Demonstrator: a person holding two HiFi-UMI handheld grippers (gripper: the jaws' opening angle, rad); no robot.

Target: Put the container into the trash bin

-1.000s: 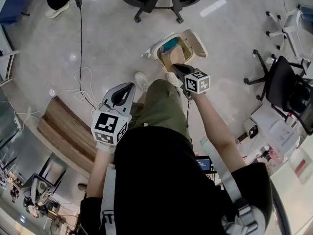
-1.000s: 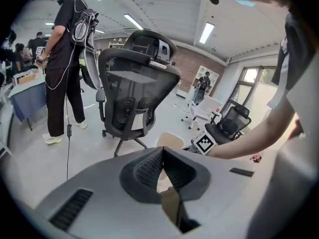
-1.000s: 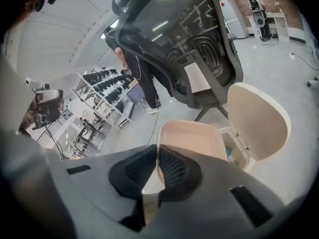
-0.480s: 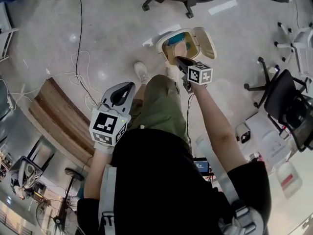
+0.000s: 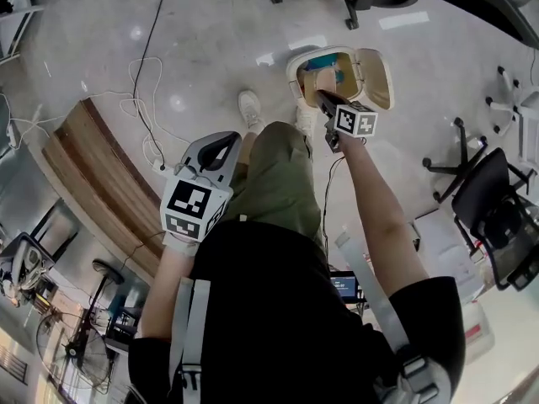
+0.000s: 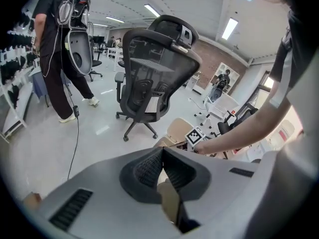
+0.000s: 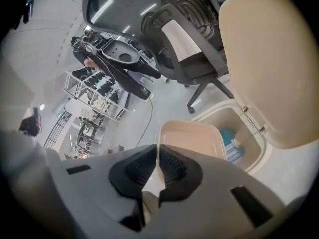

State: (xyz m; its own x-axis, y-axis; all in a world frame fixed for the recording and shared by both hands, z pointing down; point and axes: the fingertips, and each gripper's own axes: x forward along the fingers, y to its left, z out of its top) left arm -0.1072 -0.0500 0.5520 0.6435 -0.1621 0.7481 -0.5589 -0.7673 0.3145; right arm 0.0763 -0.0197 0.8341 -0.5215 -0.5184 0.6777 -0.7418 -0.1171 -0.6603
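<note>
A beige trash bin stands on the floor with its lid flipped open. My right gripper is over its mouth, shut on the rim of a shallow beige container. In the right gripper view the container hangs from the gripper, tilted over the bin's opening beside the raised lid. Blue rubbish lies inside the bin. My left gripper is held near the person's left knee, shut with nothing in it.
Black office chairs stand around the bin. Cables trail across the floor beside a wooden bench. The person's green trouser leg and white shoe are just short of the bin. Another person stands at the left.
My right gripper has sunk with the container toward the bin's mouth. The left gripper has dropped a little and rolled slightly. Both stay shut.
</note>
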